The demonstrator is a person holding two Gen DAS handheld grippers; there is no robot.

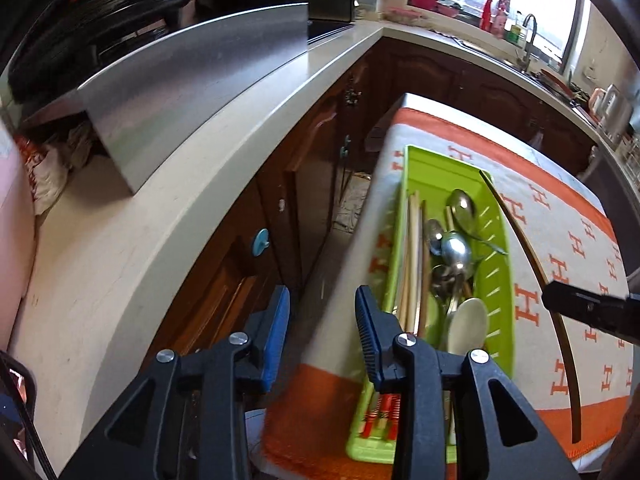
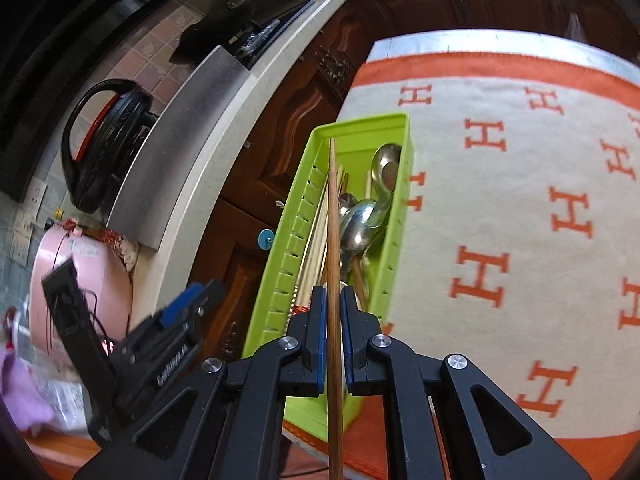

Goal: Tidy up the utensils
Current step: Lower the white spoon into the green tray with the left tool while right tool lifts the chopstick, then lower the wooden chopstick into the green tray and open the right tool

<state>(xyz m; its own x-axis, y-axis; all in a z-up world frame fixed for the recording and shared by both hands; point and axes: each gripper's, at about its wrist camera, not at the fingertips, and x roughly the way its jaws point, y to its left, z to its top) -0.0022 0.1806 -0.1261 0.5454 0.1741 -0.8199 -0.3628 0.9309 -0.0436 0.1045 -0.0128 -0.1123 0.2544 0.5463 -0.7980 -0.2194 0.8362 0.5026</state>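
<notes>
A green slotted utensil tray (image 1: 498, 280) (image 2: 288, 248) lies on a white and orange cloth. It holds several pale chopsticks (image 1: 412, 256) (image 2: 316, 232), metal spoons (image 1: 456, 248) (image 2: 364, 220) and a white spoon (image 1: 466, 324). My right gripper (image 2: 332, 300) is shut on a brown chopstick (image 2: 333, 240) and holds it lengthwise over the tray; the chopstick also shows in the left wrist view (image 1: 536, 264). My left gripper (image 1: 322, 308) is open and empty, beside the tray's left edge, over the gap between table and counter. It also shows in the right wrist view (image 2: 188, 304).
The cloth (image 1: 568, 240) (image 2: 520, 200) covers a small table. A pale counter (image 1: 140, 208) with a steel panel (image 1: 192, 88), a black pan (image 2: 104, 144) and a pink appliance (image 2: 80, 280) runs along the left. Dark wood cabinets (image 1: 304, 152) stand below. A sink and faucet (image 1: 528, 40) are far back.
</notes>
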